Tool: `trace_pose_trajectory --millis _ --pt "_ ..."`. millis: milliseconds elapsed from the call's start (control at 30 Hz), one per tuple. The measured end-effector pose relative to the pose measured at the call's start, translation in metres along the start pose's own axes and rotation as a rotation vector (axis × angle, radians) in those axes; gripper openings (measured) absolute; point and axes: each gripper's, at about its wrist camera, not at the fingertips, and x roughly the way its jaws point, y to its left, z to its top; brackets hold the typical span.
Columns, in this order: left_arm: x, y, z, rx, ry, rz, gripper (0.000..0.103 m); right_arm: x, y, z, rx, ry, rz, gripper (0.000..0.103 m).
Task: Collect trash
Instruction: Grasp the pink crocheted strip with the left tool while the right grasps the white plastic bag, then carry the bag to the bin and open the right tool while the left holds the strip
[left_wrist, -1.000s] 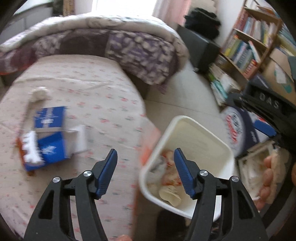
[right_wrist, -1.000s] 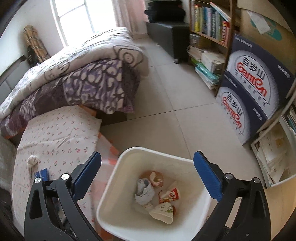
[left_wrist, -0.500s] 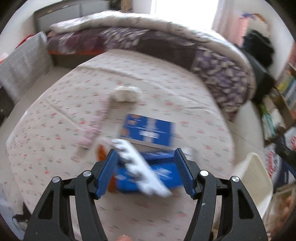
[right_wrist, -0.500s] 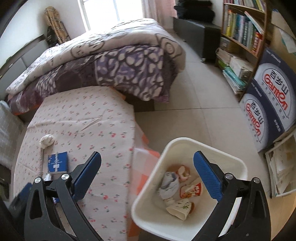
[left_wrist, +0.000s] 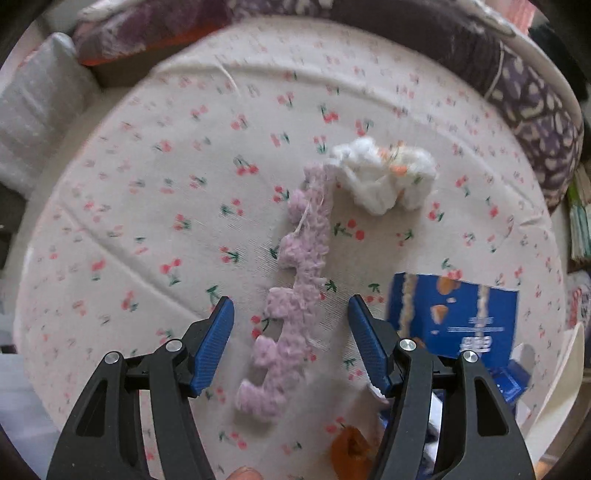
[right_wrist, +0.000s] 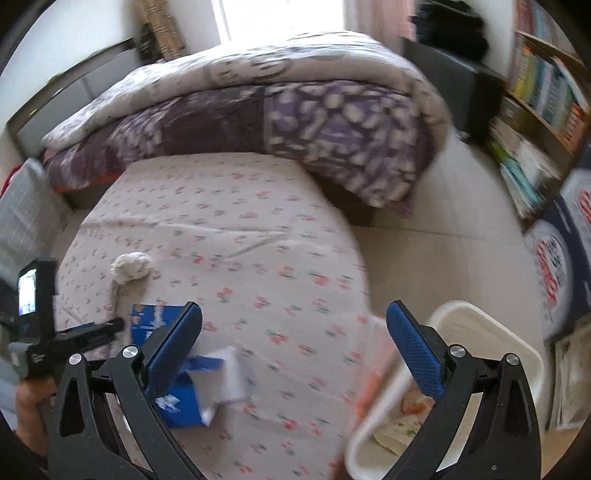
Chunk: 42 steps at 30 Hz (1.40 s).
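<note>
The left tool (left_wrist: 290, 319) points down at the bed with the cherry-print sheet (left_wrist: 155, 192). Its blue pads are apart and hold nothing. A fuzzy pale purple knitted strip (left_wrist: 291, 295) lies on the sheet between them, not touched. A crumpled white tissue ball (left_wrist: 384, 181) sits at the strip's far end. A flat blue card box (left_wrist: 458, 317) lies just beside the right pad. The right tool (right_wrist: 293, 330) is wide and empty. The white plastic bin (right_wrist: 480, 339) stands on the floor beside the bed.

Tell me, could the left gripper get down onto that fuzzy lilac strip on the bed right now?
Probably yes. The left gripper is open, pointing down with the lilac strip lined up between its fingers. Nothing lies over the strip; the blue packet sits off to the side.
</note>
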Motion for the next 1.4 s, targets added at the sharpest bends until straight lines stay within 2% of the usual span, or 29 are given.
trace_pose_trajectory --millis 67,100,133,167,200,267,367,467,567,667,700,733,767,800,900,1033,1267,1400 --pt "-0.001 0.002 0.002 0.031 -0.013 -0.01 0.06 0.012 0.023 0.006 -0.066 0.005 0.041 0.096" --pt "-0.001 0.005 0.002 0.035 -0.015 -0.013 0.05 0.018 0.038 0.009 -0.118 0.004 0.062 0.096" --pt "-0.003 0.009 0.003 0.041 -0.019 -0.009 0.043 0.023 0.054 0.012 -0.178 0.001 0.078 0.096" --pt "-0.003 0.014 0.004 0.043 -0.018 -0.009 0.03 0.029 0.07 0.015 -0.241 -0.001 0.092 0.096" --pt "-0.004 0.023 0.004 0.039 -0.014 -0.017 0.025 0.033 0.083 0.017 -0.293 0.002 0.103 0.096" --pt "-0.005 0.046 0.005 0.0 -0.019 -0.004 0.025 0.047 0.119 0.023 -0.434 0.01 0.136 0.096" --pt "-0.007 0.085 0.006 -0.095 -0.035 0.02 0.024 0.062 0.162 0.028 -0.569 0.03 0.165 0.096" --pt "-0.01 0.113 0.004 -0.169 -0.042 0.045 0.024 0.076 0.193 0.026 -0.644 0.06 0.175 0.096" --pt "-0.012 0.132 -0.003 -0.21 -0.046 0.076 0.024 0.095 0.216 0.022 -0.713 0.08 0.139 0.096" --pt "-0.018 0.138 -0.008 -0.218 -0.054 0.08 0.024 0.112 0.229 0.02 -0.714 0.123 0.132 0.094" --pt "-0.02 0.139 -0.009 -0.219 -0.06 0.081 0.024 0.119 0.233 0.019 -0.709 0.149 0.13 0.086" --pt "-0.024 0.142 -0.01 -0.223 -0.069 0.078 0.024 0.123 0.234 0.016 -0.707 0.171 0.132 0.069" --pt "-0.028 0.145 -0.012 -0.228 -0.08 0.071 0.024 0.13 0.235 0.016 -0.697 0.203 0.128 0.058" --pt "-0.032 0.143 -0.013 -0.232 -0.087 0.067 0.024 0.133 0.235 0.016 -0.676 0.215 0.096 0.042" --pt "-0.046 0.146 -0.014 -0.241 -0.125 0.06 0.024 0.12 0.231 0.023 -0.592 0.194 0.135 0.04" --pt "-0.074 0.142 -0.01 -0.254 -0.223 0.064 0.024 0.077 0.229 0.031 -0.54 0.079 0.16 0.039" --pt "-0.13 0.122 -0.014 -0.265 -0.392 0.068 0.024 0.008 0.224 0.031 -0.486 -0.095 0.148 0.04" --pt "-0.148 0.11 -0.02 -0.258 -0.448 0.08 0.024 -0.015 0.209 0.03 -0.409 -0.144 0.136 0.04"
